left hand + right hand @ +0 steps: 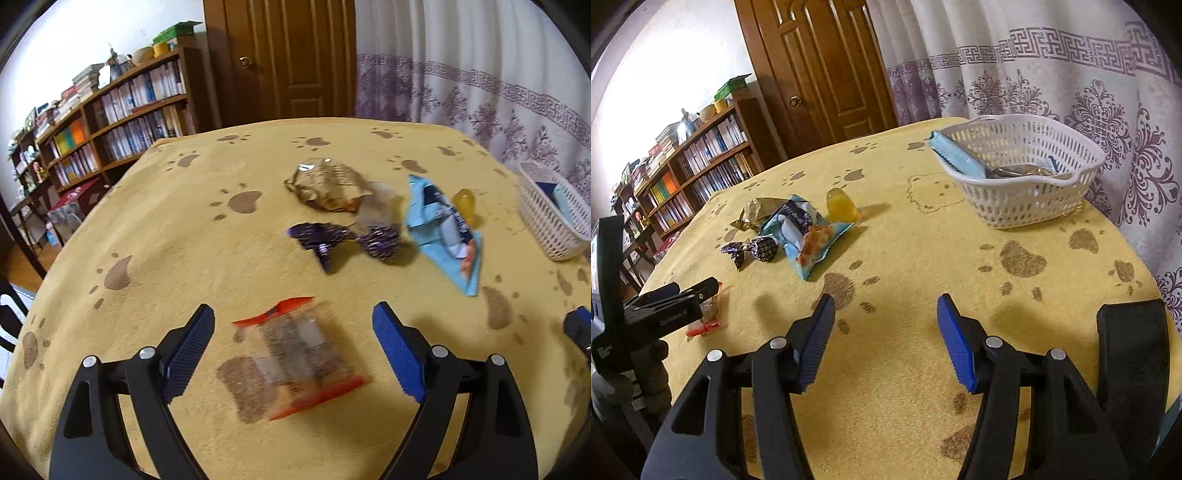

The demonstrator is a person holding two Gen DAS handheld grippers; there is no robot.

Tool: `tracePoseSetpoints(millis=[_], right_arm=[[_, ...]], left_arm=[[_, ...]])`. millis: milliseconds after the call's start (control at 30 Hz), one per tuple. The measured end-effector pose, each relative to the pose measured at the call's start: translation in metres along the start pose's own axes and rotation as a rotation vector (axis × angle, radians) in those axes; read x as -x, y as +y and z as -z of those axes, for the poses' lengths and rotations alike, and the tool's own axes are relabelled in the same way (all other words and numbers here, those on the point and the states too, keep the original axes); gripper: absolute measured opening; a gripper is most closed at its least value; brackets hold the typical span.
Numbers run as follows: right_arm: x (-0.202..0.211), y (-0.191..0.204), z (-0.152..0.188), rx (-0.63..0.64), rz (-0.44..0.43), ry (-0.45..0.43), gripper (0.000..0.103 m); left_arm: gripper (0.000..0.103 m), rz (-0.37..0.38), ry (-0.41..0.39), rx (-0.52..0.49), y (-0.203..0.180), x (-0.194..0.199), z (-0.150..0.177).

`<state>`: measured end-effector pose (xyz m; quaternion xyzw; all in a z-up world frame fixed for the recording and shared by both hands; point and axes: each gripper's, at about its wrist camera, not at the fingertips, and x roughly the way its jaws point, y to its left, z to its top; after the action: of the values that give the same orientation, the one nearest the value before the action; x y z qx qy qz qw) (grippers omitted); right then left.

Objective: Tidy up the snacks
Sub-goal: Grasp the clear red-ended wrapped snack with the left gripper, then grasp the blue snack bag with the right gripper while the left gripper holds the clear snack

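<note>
A clear snack packet with red ends lies on the yellow paw-print cloth, between the fingers of my open left gripper; contact cannot be told. Beyond it lie two purple wrapped candies, a gold wrapper, a light blue packet and a yellow jelly. The white basket at the far right holds a blue packet and a dark one. My right gripper is open and empty over bare cloth. The left gripper also shows in the right wrist view.
A bookshelf stands beyond the table's left edge, a wooden door behind it, and a patterned curtain close behind the basket. A black object stands at the right, near my right gripper.
</note>
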<state>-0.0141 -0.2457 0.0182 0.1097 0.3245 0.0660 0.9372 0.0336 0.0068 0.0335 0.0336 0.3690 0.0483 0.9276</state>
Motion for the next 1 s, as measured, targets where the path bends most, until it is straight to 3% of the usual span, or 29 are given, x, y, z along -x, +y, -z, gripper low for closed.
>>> tracePoseSetpoints(millis=[300, 467, 533, 667, 933, 1000], right_arm=[[-0.004, 0.008, 0.002, 0.021, 0.003, 0.015, 0.059], [-0.008, 0.014, 0.003, 0.038, 0.002, 0.025, 0.059], [-0.010, 0.016, 0.003, 0.042, 0.003, 0.032, 0.059], [-0.017, 0.018, 0.003, 0.039, -0.009, 0.055, 0.059], [-0.042, 0.029, -0.018, 0.071, -0.069, 0.091, 0.060], [-0.053, 0.035, -0.026, 0.092, -0.093, 0.101, 0.074]], left_arm=[[0.086, 0.025, 0.074, 0.045, 0.012, -0.018, 0.009], [0.048, 0.059, 0.098, 0.072, 0.019, -0.022, 0.011], [0.045, 0.077, 0.090, 0.072, 0.021, -0.020, 0.012], [0.042, 0.162, 0.066, 0.115, 0.031, -0.015, 0.015], [0.041, 0.228, 0.013, 0.168, 0.042, -0.006, 0.015], [0.041, 0.239, 0.011, 0.178, 0.045, -0.006, 0.016]])
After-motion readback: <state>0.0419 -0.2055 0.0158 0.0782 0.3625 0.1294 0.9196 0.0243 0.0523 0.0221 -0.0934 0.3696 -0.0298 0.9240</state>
